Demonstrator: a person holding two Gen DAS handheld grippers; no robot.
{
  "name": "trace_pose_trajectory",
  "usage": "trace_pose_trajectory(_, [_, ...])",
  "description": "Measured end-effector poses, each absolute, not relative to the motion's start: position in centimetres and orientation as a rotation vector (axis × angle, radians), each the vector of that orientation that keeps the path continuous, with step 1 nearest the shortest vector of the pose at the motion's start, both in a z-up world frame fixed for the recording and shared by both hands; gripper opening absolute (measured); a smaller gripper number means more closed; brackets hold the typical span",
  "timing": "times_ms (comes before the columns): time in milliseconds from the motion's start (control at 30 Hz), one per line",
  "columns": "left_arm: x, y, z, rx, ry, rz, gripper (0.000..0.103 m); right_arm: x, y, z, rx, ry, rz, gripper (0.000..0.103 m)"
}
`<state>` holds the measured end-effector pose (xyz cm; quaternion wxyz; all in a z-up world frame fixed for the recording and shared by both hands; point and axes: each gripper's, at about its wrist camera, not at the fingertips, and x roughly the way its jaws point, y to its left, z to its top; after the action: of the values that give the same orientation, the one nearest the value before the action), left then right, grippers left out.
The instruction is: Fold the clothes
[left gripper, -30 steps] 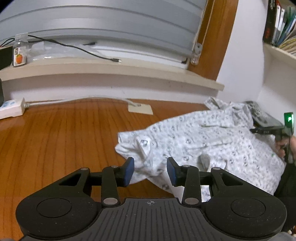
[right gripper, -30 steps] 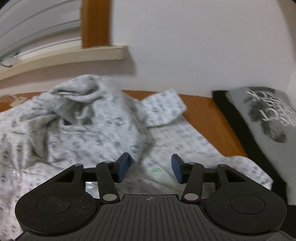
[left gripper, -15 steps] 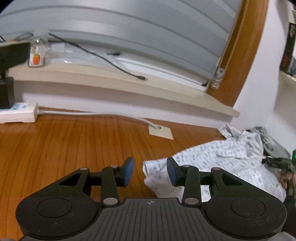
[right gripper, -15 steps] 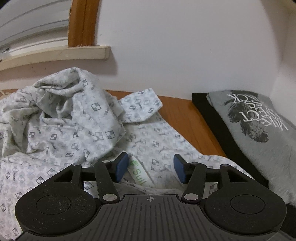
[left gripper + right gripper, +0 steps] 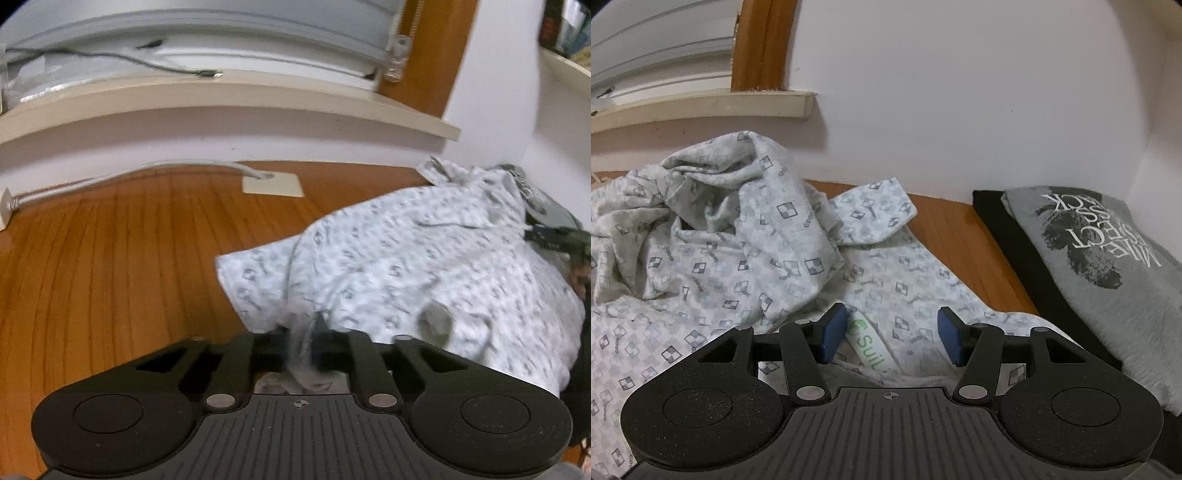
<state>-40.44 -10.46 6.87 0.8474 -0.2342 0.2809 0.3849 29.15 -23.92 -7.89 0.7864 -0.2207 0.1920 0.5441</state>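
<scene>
A crumpled white garment with a grey checker print [image 5: 424,258] lies on the wooden surface [image 5: 110,258]. My left gripper [image 5: 304,343] is at its near left edge; its jaws are closing, and a fold of the cloth is pinched between the pads. In the right wrist view the same garment [image 5: 738,258] is bunched up at the left. My right gripper [image 5: 892,336] hovers open just above its neck area, with a white label with green letters [image 5: 866,341] lying between the fingers, untouched. That gripper also shows in the left wrist view as a dark tool [image 5: 554,236] at the garment's far right.
A folded grey printed T-shirt [image 5: 1108,266] rests on a black item [image 5: 1015,236] at the right, against the white wall. A window sill [image 5: 221,96] with a cable runs along the back. A white cord ends at a small plate [image 5: 271,184] on the wood.
My left gripper swung back to the right over the garment's edge and its jaws came together on the cloth. The right gripper's view has barely shifted and its jaws stay apart.
</scene>
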Motion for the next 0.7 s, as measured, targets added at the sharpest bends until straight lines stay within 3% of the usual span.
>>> trace_pose_trajectory(200, [-40.0, -14.5, 8.1, -0.457, 0.558, 0.754, 0.01, 29.1, -24.0, -7.8, -0.472, 0.417, 1.174, 0.054])
trace_pose_trajectory(300, [-39.9, -15.1, 7.7, -0.457, 0.572, 0.754, 0.017, 29.1, -24.0, -7.8, -0.473, 0.417, 1.174, 0.054])
trace_pose_trajectory(433, [-42.1, -14.4, 8.2, -0.5, 0.507, 0.784, 0.036, 29.1, -23.9, -7.8, -0.475, 0.423, 1.18, 0.054])
trace_pose_trajectory(700, [-46.0, -10.9, 9.3, -0.557, 0.401, 0.87, 0.041, 28.8, -24.2, -7.7, -0.473, 0.411, 1.18, 0.055])
